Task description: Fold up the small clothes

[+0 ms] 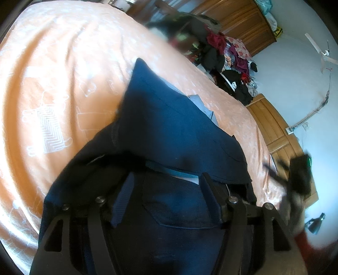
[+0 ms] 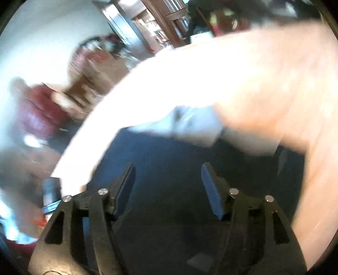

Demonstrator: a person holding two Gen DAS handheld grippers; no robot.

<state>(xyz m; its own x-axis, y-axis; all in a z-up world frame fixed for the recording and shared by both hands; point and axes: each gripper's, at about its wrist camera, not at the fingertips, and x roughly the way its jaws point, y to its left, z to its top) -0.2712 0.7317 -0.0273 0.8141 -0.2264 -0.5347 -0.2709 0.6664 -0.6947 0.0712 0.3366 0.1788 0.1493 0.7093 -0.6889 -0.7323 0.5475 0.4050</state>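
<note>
A dark navy garment (image 1: pixel 169 118) with a stitched back pocket (image 1: pixel 175 207) lies on the orange bedsheet (image 1: pixel 52 69). Its upper part is folded over, and pale blue lining (image 1: pixel 200 103) shows along the far edge. My left gripper (image 1: pixel 168 179) is open right over the pocket area, with navy cloth bunched over its left finger (image 1: pixel 123 198). In the blurred right wrist view, my right gripper (image 2: pixel 168 167) is open above the same navy garment (image 2: pixel 169 152), nothing pinched between its blue pads (image 2: pixel 211 190). A pale blue patch of cloth (image 2: pixel 194 124) lies beyond it.
A heap of mixed clothes (image 1: pixel 228 57) sits at the bed's far side before wooden cupboards (image 1: pixel 238 19). A blurred black object (image 1: pixel 300 173) moves at the bed's right edge. The bedsheet (image 2: pixel 274 74) stretches right; a blurred red shape (image 2: pixel 40 110) is at left.
</note>
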